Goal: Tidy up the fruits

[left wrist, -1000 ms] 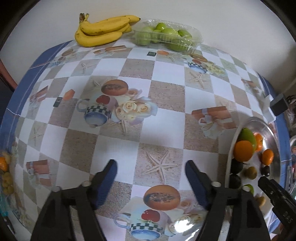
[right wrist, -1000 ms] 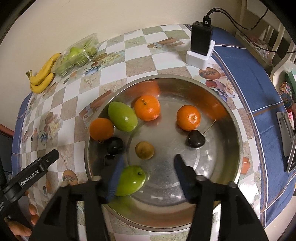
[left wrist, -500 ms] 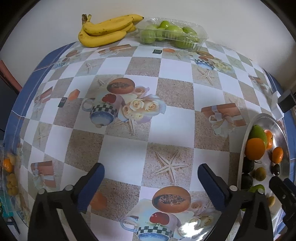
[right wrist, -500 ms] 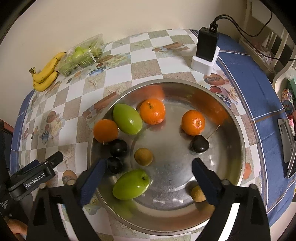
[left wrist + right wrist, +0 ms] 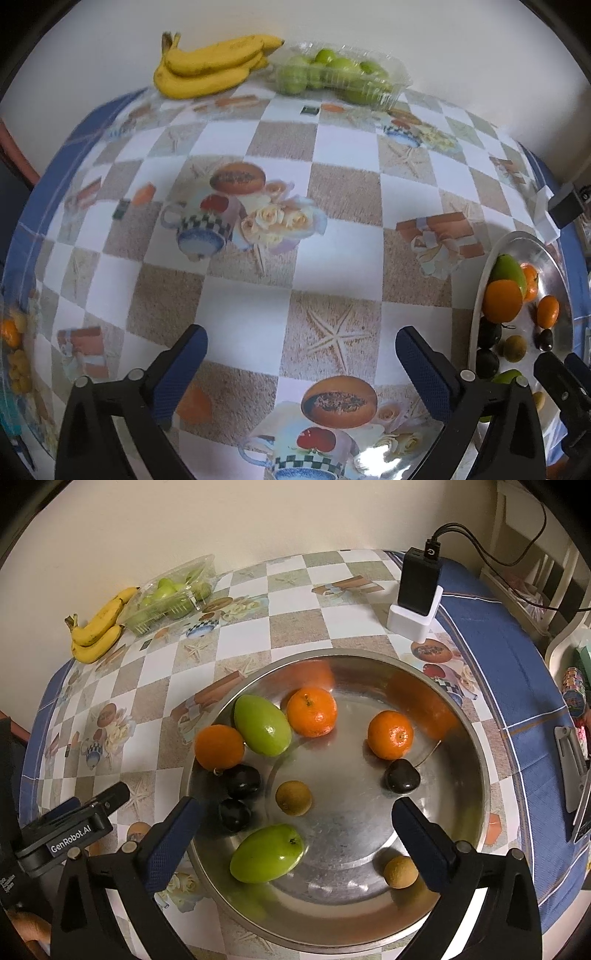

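The bowl is cut off at the left view's edge. Both grippers, left and right, have spread wide and hold nothing. Fruit sits in the bowl on the table.

The right claw hangs wide apart over the fruit-filled metal bowl.

Warm, even indoor light fills both views. Glare spots sit on the glossy tablecloth near the bottom of the left view and on the metal bowl, whose wall mirrors orange fruit. Fisheye distortion bends the checks and darkens the corners. The left view's edges look slightly soft.
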Demonstrator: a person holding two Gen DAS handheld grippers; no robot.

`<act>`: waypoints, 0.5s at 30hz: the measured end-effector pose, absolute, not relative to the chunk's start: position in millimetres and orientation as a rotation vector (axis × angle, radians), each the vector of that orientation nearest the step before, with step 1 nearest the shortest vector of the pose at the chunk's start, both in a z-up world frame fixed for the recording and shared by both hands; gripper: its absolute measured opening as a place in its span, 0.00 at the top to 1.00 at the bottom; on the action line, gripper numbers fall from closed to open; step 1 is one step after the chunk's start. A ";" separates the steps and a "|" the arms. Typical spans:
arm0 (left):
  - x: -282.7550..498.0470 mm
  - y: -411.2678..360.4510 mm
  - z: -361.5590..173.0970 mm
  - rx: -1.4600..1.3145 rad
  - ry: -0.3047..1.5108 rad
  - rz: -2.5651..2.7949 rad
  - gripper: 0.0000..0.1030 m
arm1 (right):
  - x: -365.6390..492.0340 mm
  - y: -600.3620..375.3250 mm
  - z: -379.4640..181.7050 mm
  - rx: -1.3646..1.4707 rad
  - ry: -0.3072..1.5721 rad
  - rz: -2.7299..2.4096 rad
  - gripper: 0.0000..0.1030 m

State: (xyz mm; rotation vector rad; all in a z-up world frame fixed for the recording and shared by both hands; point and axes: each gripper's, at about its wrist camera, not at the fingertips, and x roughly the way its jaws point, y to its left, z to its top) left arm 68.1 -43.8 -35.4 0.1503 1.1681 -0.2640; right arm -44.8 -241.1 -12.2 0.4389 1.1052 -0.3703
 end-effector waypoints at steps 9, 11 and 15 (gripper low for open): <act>65.7 -32.6 -20.7 0.150 1.085 -0.191 0.00 | -42.6 -231.0 -15.1 0.422 1.106 -0.349 0.00; 64.5 -26.9 -19.9 0.152 1.092 -0.144 0.00 | -43.6 -230.0 -15.7 0.426 1.106 -0.352 0.00; 58.7 -19.0 -17.0 0.177 1.093 -0.107 0.00 | -44.7 -225.3 -16.7 0.424 1.111 -0.353 0.00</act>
